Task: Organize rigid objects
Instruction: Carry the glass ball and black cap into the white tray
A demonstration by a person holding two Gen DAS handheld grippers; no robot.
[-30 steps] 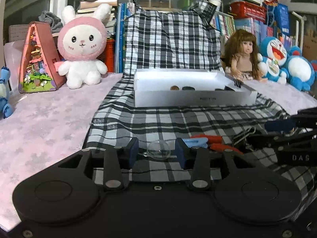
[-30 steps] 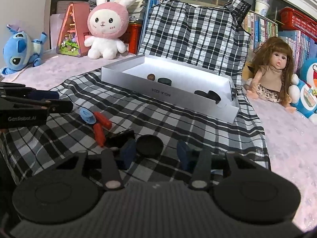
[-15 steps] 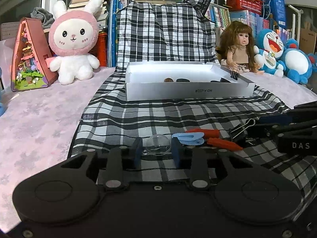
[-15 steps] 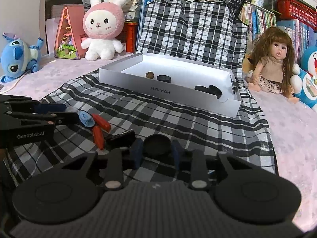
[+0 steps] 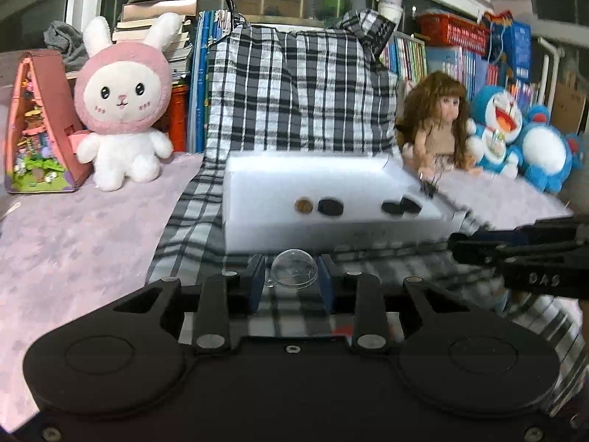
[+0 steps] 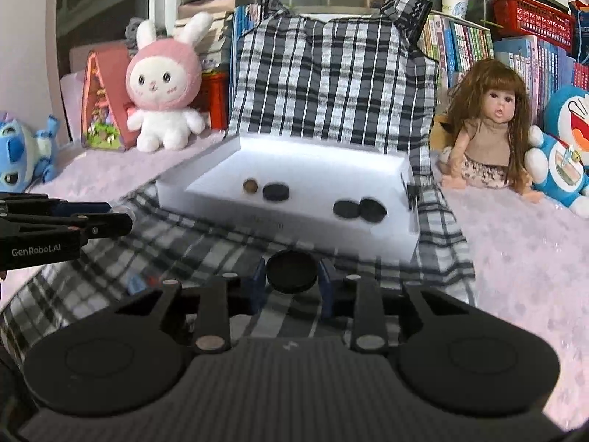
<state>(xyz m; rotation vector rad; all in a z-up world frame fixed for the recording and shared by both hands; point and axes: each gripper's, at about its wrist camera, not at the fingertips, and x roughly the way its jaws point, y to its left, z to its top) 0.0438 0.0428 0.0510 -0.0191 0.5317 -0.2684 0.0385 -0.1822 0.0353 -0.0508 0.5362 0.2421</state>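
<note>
My left gripper (image 5: 292, 280) is shut on a clear plastic dome (image 5: 293, 273) and holds it above the checked cloth, just before the white box (image 5: 331, 234). My right gripper (image 6: 292, 281) is shut on a black round disc (image 6: 291, 272), also lifted in front of the white box (image 6: 294, 226). Inside the box lie a brown coin-like piece (image 6: 250, 185) and three black discs (image 6: 275, 191). The left gripper shows at the left in the right wrist view (image 6: 66, 221); the right gripper shows at the right in the left wrist view (image 5: 515, 254).
A checked cloth (image 6: 331, 84) covers the table middle and drapes up behind the box. A pink bunny plush (image 5: 123, 103), a triangular toy house (image 5: 36, 125), a doll (image 6: 489, 129) and blue plush toys (image 5: 530, 140) stand along the back. Books fill the shelf behind.
Both grippers closed on their objects, then lifted them off the cloth and moved forward toward the white box. The red and blue clips on the cloth have dropped out of sight.
</note>
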